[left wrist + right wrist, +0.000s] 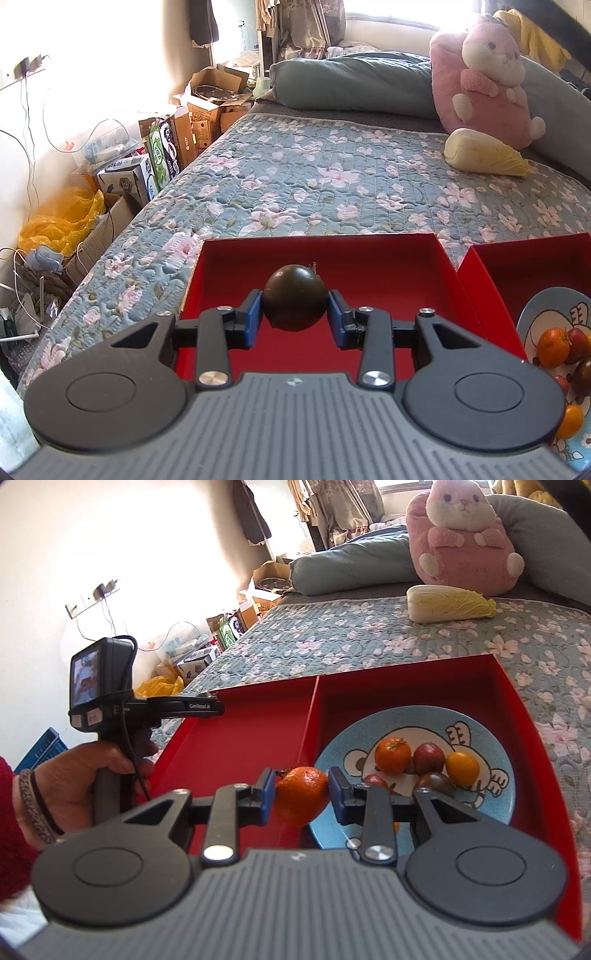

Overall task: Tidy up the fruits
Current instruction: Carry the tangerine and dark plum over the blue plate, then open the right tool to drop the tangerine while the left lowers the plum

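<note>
— Gripping what, on the left?

— Left gripper (295, 314) clamped on a dark green tomato (295, 297), blue pads (252, 320) pressed against both flanks, jaws parted only by the fruit's width. Held above the floor of the left red box (388, 266), nearer that box's front than its back wall. Touching the floor or hanging clear of it: cannot tell.

— And the right?

— Right gripper (302, 794) closed on an orange tomato (301, 795), pinched between its pads the same way, opened no wider than the fruit. Poised over the dividing wall where the left red box meets the right red box (495, 679), at the near-left edge of the blue cartoon plate (495, 812).

— Rest of the fruit?

— Lying on that plate, inside the right red box: another orange one (392, 755), a red one (428, 757), a yellow one (462, 768), a dark one (437, 783), plus a second red one (375, 781) half hidden behind the right gripper's finger. All well right of the left red box.

— Anything else around the boxes?

— Both resting on a floral quilt (314, 177). Beyond them, toward the far end, a cabbage (484, 155) lying just in front of a pink plush toy (484, 77). Seen left of the left red box in the right wrist view: a hand (81, 782) wrapped around the left gripper's handle.
</note>
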Demonstrator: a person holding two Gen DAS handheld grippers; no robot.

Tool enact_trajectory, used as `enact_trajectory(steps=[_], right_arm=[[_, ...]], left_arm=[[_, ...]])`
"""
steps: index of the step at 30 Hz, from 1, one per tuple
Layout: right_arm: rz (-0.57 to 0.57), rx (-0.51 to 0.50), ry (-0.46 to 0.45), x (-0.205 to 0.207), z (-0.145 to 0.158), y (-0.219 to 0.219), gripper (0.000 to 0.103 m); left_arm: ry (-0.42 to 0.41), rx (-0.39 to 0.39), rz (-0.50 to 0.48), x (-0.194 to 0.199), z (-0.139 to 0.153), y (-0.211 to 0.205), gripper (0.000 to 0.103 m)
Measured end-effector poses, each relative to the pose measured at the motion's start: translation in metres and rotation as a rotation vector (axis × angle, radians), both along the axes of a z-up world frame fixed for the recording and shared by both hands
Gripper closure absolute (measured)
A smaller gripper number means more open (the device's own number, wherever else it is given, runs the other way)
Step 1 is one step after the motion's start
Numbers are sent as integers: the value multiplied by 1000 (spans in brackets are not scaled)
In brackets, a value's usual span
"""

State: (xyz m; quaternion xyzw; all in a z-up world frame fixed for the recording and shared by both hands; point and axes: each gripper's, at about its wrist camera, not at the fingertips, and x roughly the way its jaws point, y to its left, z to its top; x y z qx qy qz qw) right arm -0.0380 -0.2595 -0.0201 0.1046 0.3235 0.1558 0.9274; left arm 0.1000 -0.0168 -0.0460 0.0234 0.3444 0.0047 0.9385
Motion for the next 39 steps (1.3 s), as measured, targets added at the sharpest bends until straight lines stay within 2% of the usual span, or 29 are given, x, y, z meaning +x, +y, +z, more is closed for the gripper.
enact_trajectory(steps=[12, 18, 23, 32, 39], right_arm=[[-131, 18, -8, -18, -6, -57, 69], [-204, 12, -23, -8, -8, -84, 69], [-245, 6, 16, -1, -22, -98, 69], [-169, -27, 75, 3, -44, -72, 69], [-135, -34, 88, 6, -46, -57, 69]], left_arm=[[-7, 5, -59, -7, 4, -31, 60], [-3, 4, -77, -6, 2, -37, 60], [3, -9, -78, -2, 0, -38, 60], [-30, -57, -182, -14, 8, -62, 60], [-52, -119, -307, -33, 12, -87, 60]])
